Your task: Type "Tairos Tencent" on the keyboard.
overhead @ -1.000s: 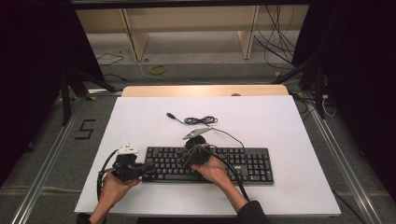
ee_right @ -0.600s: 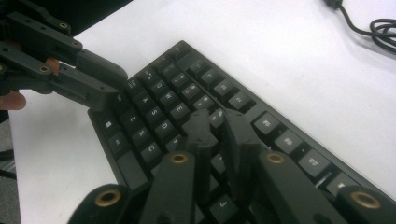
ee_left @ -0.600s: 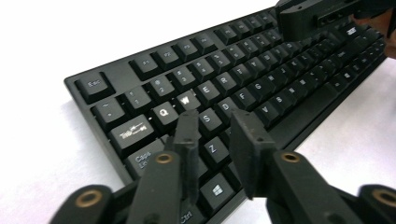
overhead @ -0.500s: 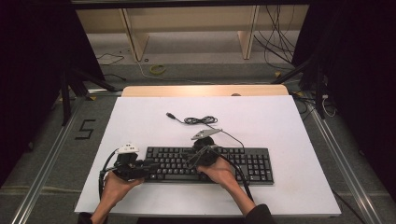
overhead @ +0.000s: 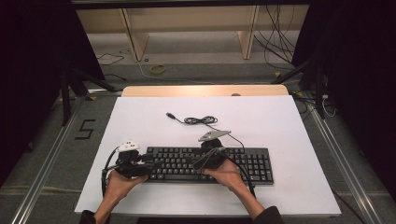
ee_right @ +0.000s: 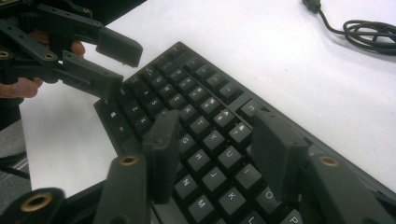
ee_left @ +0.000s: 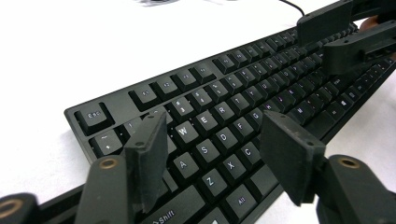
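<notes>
- Lying along the near edge of the white surface (overhead: 280, 121), the black keyboard (overhead: 243, 163) sits between both hand-held grippers.
- Left hand-held gripper (overhead: 145, 164), at the keyboard's left end, has just been opening; jaws spread, nothing between them.
- Right hand-held gripper (overhead: 209, 154), over the keyboard's middle keys, likewise just opening, jaws apart.
- Behind the keyboard, its cable (overhead: 198, 120) lies coiled.

A lab rig: black curtains (overhead: 32, 70) both sides, aluminium rails (overhead: 42, 177) lower left, loose cables (overhead: 275, 42) upper right.
</notes>
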`<move>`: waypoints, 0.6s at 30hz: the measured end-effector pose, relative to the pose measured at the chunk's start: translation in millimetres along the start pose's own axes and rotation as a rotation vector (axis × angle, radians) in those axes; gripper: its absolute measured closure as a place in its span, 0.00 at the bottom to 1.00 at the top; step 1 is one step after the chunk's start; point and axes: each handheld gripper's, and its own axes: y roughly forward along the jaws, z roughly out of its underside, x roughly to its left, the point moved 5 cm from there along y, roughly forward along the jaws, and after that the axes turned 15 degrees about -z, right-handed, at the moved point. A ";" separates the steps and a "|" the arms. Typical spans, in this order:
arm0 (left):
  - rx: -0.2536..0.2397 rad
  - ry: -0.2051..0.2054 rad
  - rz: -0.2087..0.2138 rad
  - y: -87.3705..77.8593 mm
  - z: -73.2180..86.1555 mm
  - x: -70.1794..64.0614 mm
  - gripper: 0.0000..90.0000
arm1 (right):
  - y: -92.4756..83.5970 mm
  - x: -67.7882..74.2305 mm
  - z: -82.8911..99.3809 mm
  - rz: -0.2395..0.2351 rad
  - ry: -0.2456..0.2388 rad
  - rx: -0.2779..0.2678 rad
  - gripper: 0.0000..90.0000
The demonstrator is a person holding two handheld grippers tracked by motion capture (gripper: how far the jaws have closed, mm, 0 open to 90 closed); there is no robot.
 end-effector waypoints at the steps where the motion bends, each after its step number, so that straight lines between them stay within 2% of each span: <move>1: 0.001 0.001 0.000 0.5 -0.1 -0.1 0.45 | -0.6 -0.1 0.0 0.002 0.000 -0.001 0.57; 12: 0.008 -0.003 -0.009 4.9 -2.5 3.5 0.43 | -7.0 -2.8 1.6 0.014 0.015 -0.021 0.47; 18: 0.037 0.001 -0.031 8.0 0.5 8.1 0.56 | -10.3 -3.6 2.4 0.017 0.018 -0.027 0.44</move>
